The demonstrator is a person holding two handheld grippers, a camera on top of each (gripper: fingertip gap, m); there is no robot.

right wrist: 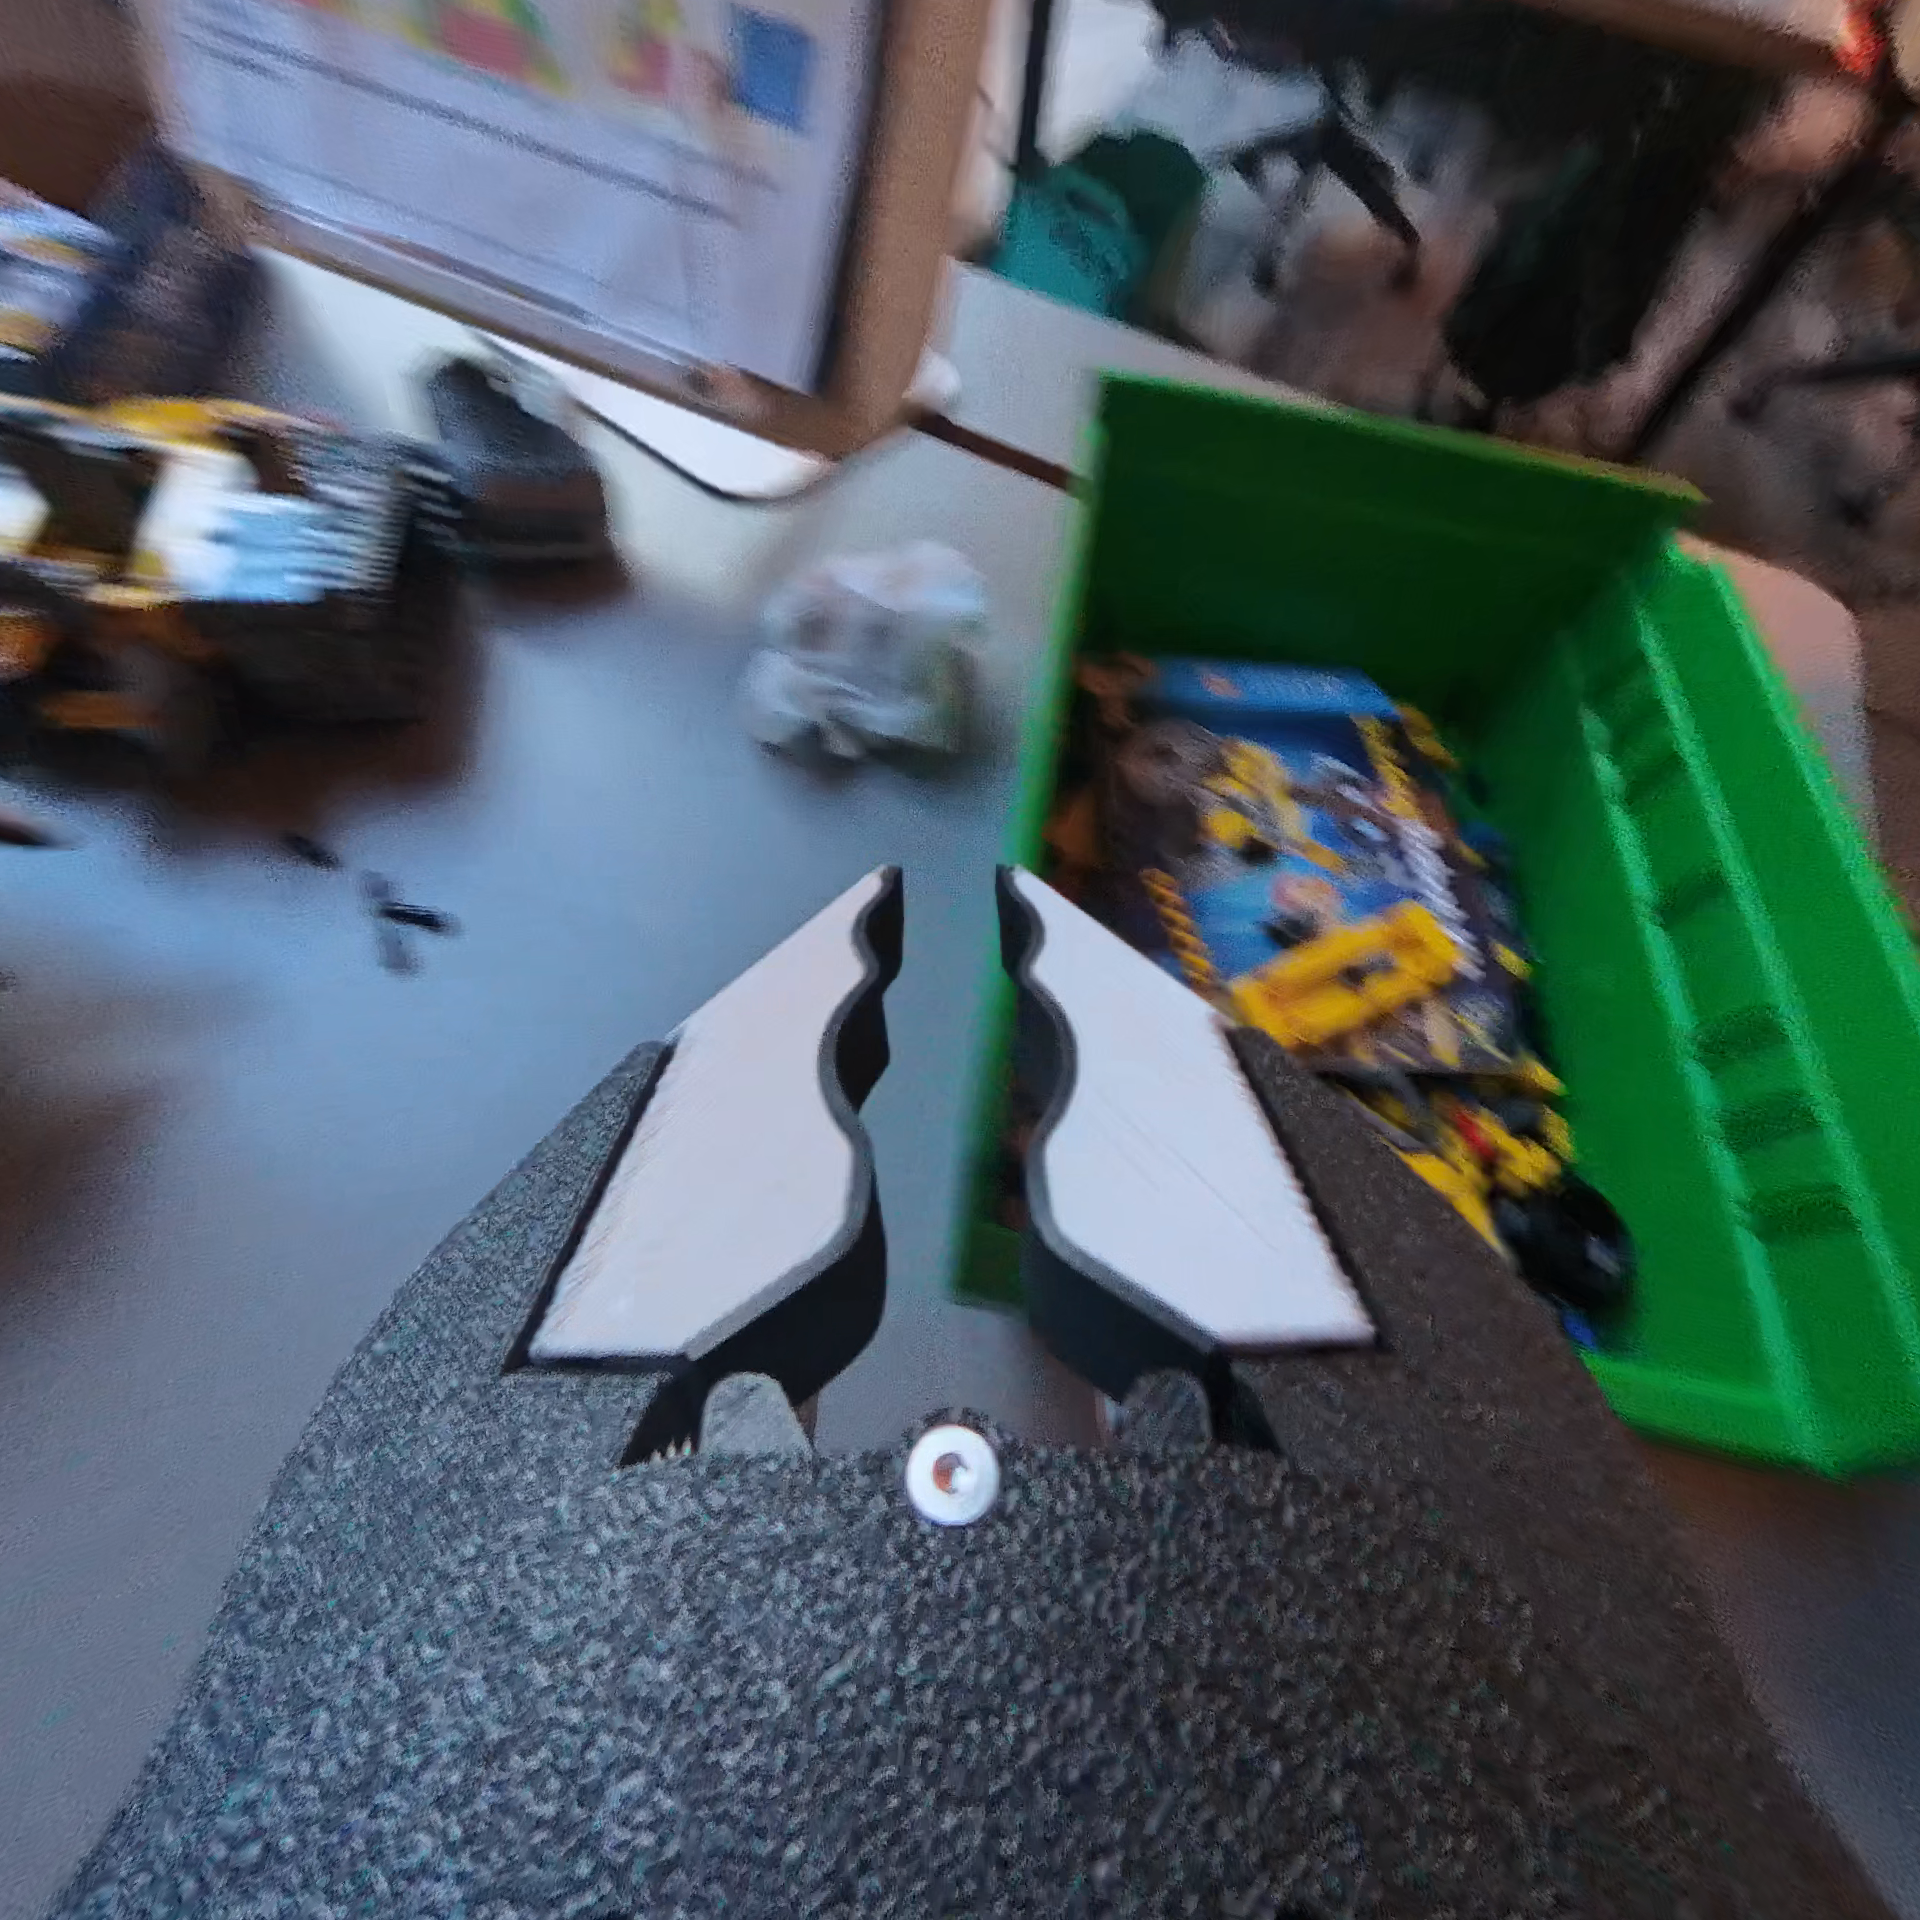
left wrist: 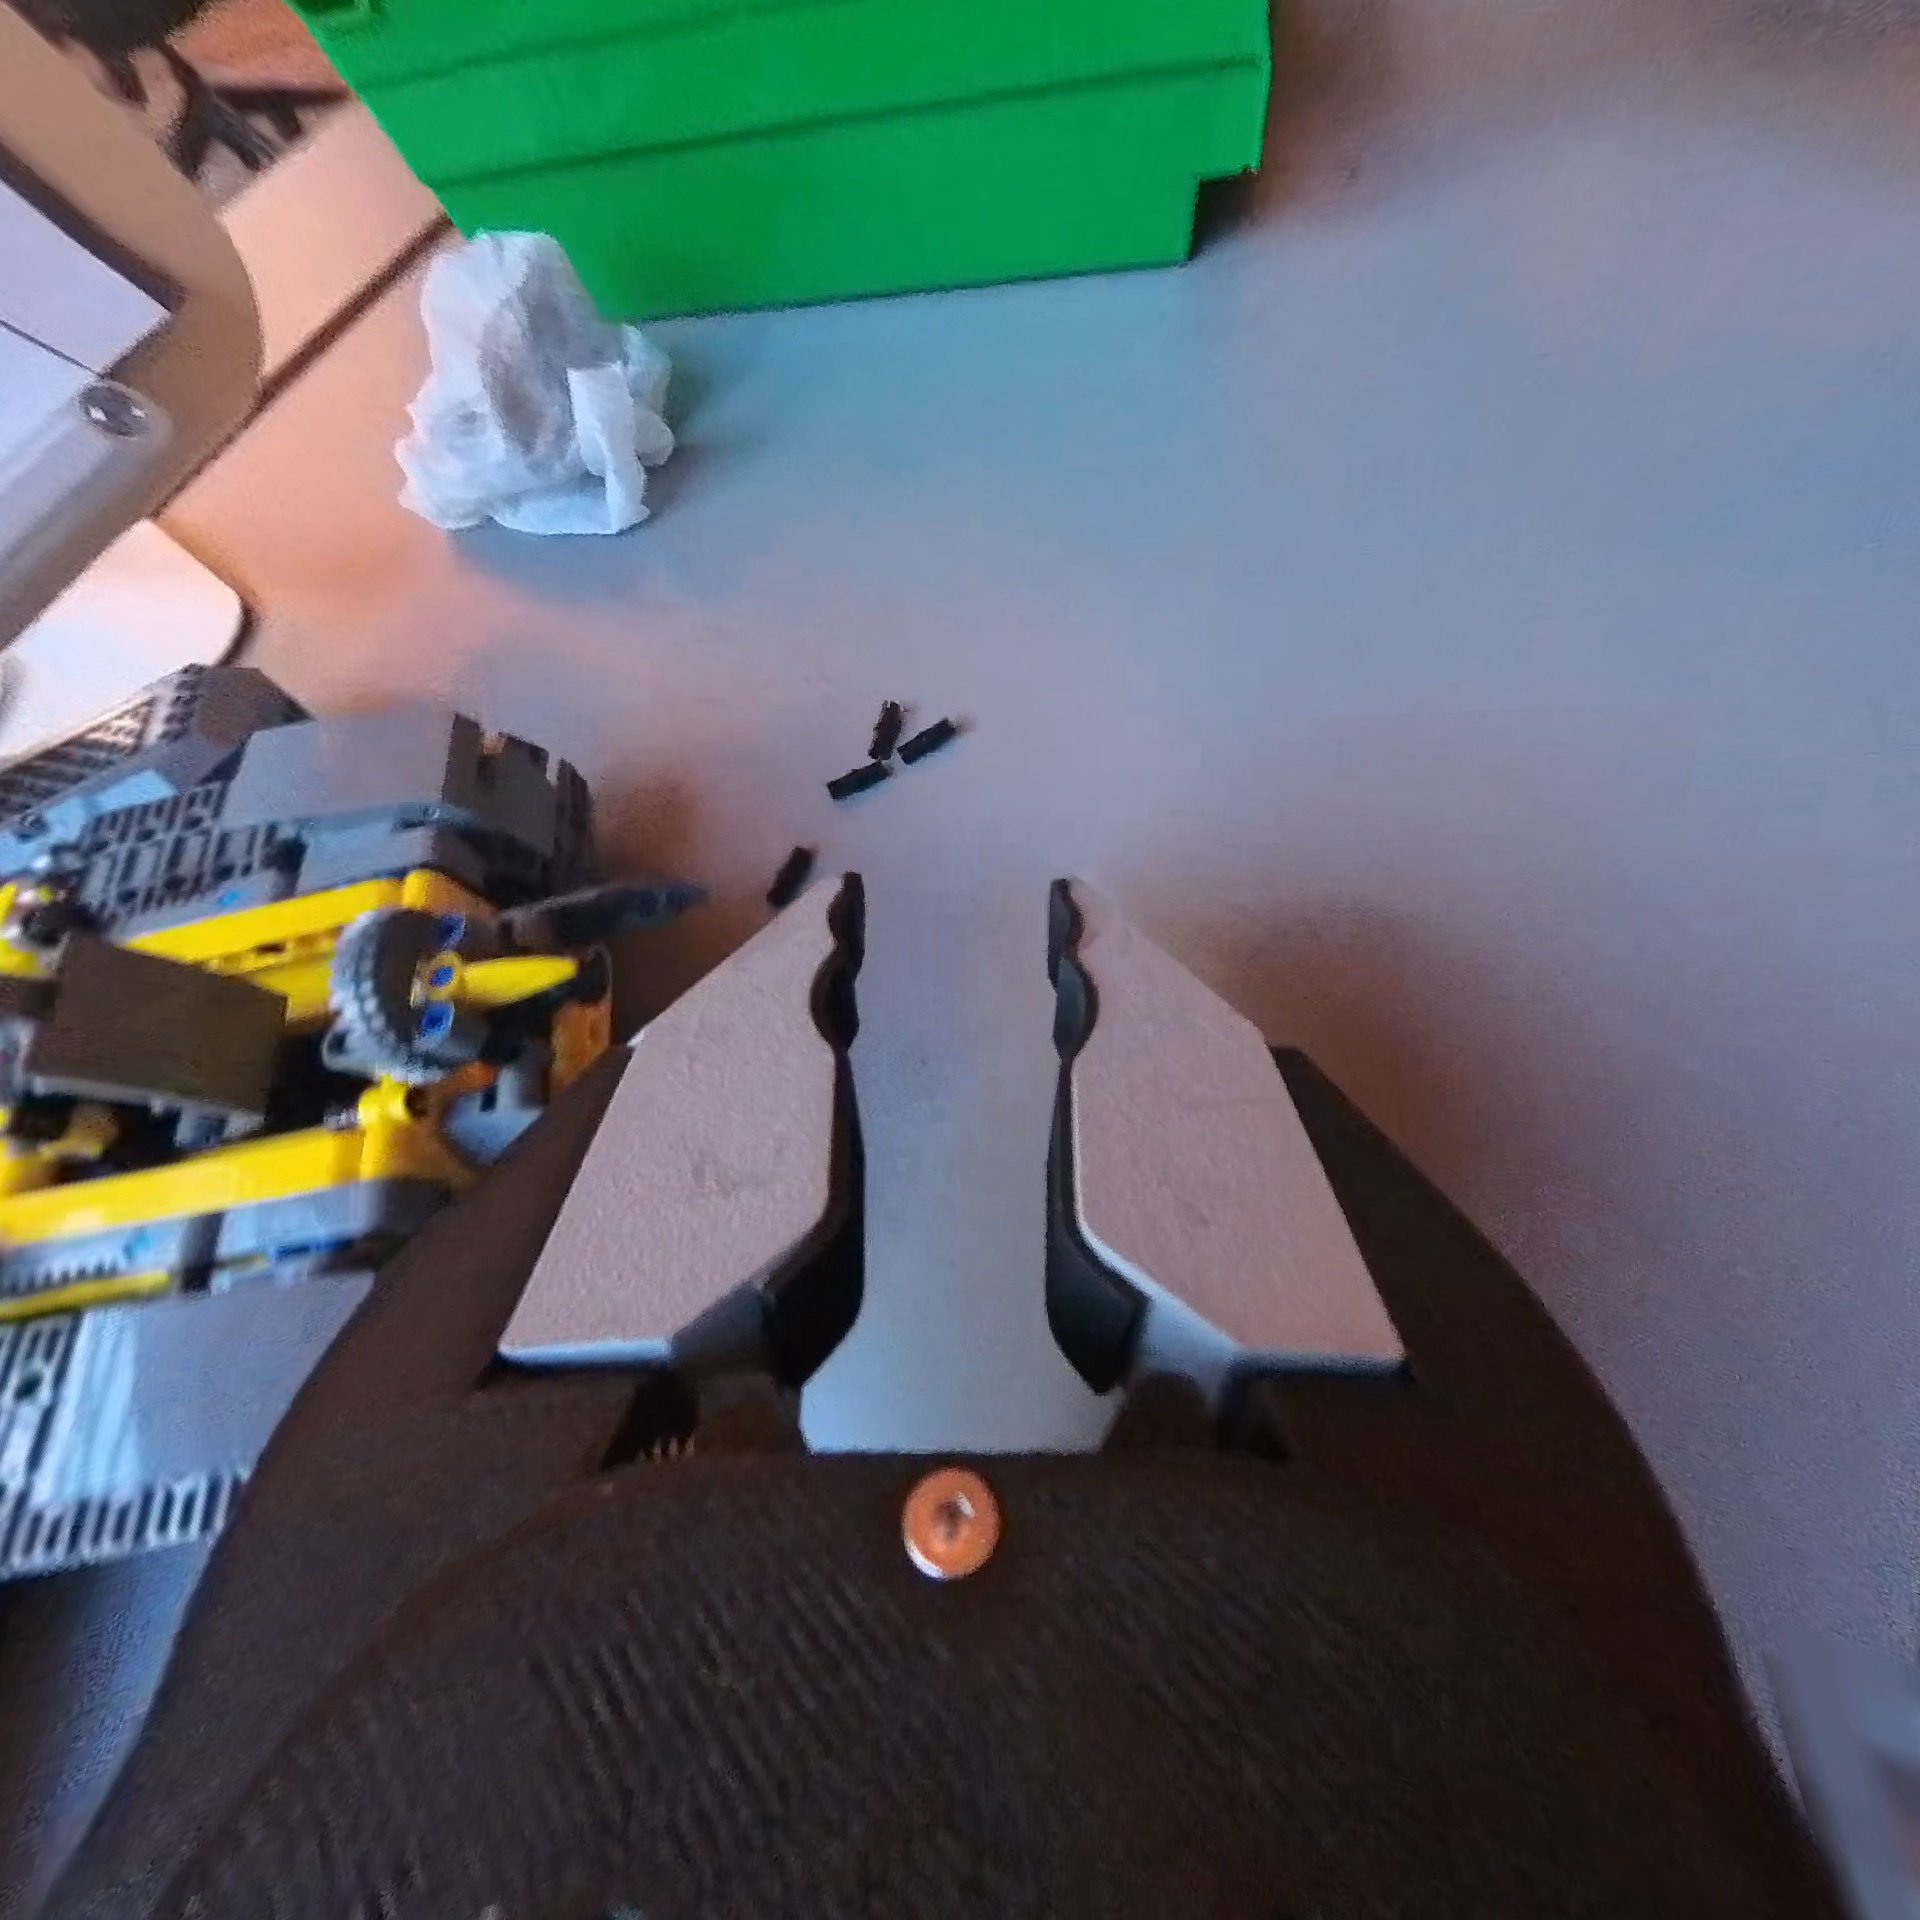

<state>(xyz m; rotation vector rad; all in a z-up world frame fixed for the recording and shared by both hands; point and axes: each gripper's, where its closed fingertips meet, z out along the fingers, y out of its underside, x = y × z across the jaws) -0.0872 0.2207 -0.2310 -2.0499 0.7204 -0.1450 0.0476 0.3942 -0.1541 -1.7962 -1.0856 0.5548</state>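
Observation:
My left gripper (left wrist: 954,888) is open and empty above the grey table. Several small black pins (left wrist: 894,750) lie just ahead of its tips, one pin (left wrist: 790,875) beside the left fingertip. A yellow, grey and black brick-built vehicle (left wrist: 260,997) sits close to its left. My right gripper (right wrist: 948,883) is open a little and empty, hovering by the near left wall of a green bin (right wrist: 1714,1018) that holds a booklet (right wrist: 1309,831) and yellow and black parts. The vehicle (right wrist: 197,582) and the pins (right wrist: 384,914) show blurred to its left.
A crumpled white tissue (left wrist: 530,395) lies by the green bin (left wrist: 831,156), also in the right wrist view (right wrist: 873,644). A board with a wooden frame (right wrist: 582,166) leans at the back. A white tray edge (left wrist: 114,634) lies at far left. The grippers' ends are close to 25 centimetres from one another.

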